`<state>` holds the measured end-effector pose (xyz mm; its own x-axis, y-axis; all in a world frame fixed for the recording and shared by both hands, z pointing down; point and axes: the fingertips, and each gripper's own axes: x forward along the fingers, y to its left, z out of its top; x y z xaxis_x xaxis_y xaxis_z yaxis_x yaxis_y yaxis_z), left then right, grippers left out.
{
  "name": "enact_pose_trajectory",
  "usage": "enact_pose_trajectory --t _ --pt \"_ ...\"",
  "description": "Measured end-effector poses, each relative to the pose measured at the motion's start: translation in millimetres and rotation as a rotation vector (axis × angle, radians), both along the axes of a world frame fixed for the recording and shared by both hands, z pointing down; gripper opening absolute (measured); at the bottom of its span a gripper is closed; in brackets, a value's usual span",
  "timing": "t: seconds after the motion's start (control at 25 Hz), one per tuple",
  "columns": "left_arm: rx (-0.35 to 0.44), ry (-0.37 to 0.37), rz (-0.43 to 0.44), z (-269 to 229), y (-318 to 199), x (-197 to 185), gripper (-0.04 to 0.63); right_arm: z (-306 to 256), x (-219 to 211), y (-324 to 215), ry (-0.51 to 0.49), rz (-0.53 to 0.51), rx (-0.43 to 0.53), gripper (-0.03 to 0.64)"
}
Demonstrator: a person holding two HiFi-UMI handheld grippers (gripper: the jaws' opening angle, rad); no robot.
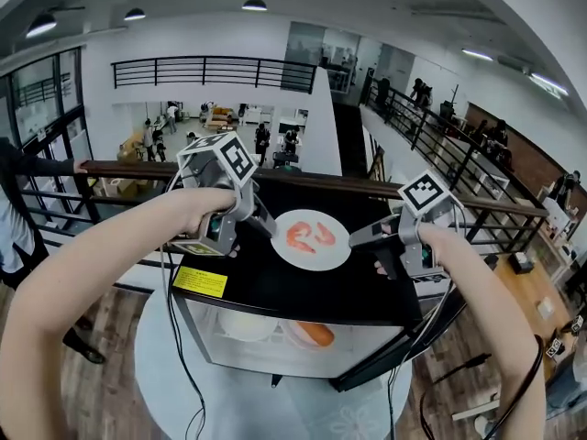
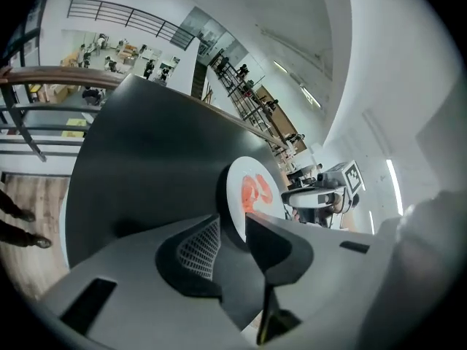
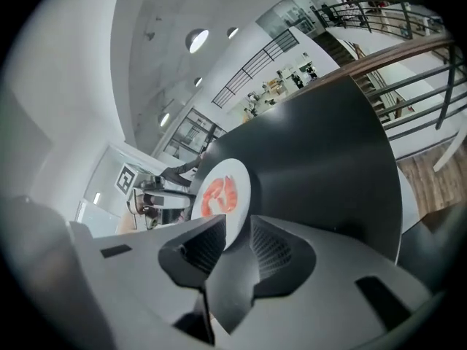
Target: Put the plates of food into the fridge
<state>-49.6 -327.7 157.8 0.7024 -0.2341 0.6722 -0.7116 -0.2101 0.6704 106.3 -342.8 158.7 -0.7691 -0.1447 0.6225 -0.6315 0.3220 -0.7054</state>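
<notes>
I had both tongs standing open. The left gripper (image 1: 264,225) and the right gripper (image 1: 359,239) each straddled an opposite rim of the plate (image 1: 312,257), pads not pressing. It lay between them on the fridge top (image 1: 303,293), carrying shrimp (image 1: 310,236). I judged it stiff, glazed, slippery and breakable: pinch the rims and keep it level. Whether either lower jaw sat under the rim I couldn't tell. The dishes (image 1: 275,330) inside the fridge, below the tongs, were blurred.

white plate (image 1: 312,239) | red shrimp on it | flat on black fridge (image 1: 275,287) top | two plates (image 1: 246,324) inside
</notes>
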Motion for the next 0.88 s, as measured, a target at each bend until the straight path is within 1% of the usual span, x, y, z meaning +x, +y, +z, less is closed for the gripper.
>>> enact_pose_trajectory --t 0.12,0.24,0.36,0.52,0.56,0.6,0.64,0.68,0.72,0.88 --pt "-0.037 0.055 -0.035 -3 -7 5 0.106 4 4 -2 0.045 -0.013 -0.001 0.086" --pt "-0.051 0.11 -0.063 -4 -10 13 0.106 3 -1 1 0.01 -0.031 -0.017 0.086" --pt "-0.049 0.132 -0.076 -3 -11 17 0.104 3 -3 0 -0.029 -0.027 -0.04 0.086" --pt "-0.047 0.156 -0.094 -3 -12 17 0.104 3 -3 0 -0.046 -0.024 -0.044 0.084" --pt "-0.049 0.156 -0.099 -3 -13 16 0.104 3 -4 -1 -0.059 -0.022 -0.045 0.082" --pt "-0.052 0.151 -0.109 -1 -14 15 0.103 2 -5 -2 -0.081 -0.017 -0.049 0.056" --pt "-0.056 0.145 -0.124 1 -15 13 0.086 2 -6 -2 -0.109 -0.009 -0.057 0.044" --pt "-0.061 0.143 -0.139 3 -16 11 0.04 1 -6 -3 -0.139 0.001 -0.067 0.04" --pt "-0.065 0.153 -0.149 4 -16 10 0.038 1 -6 -3 -0.167 0.013 -0.075 0.034" --pt "-0.076 0.246 -0.151 1 -13 11 0.032 0 -5 -3 -0.234 0.042 -0.096 0.028"
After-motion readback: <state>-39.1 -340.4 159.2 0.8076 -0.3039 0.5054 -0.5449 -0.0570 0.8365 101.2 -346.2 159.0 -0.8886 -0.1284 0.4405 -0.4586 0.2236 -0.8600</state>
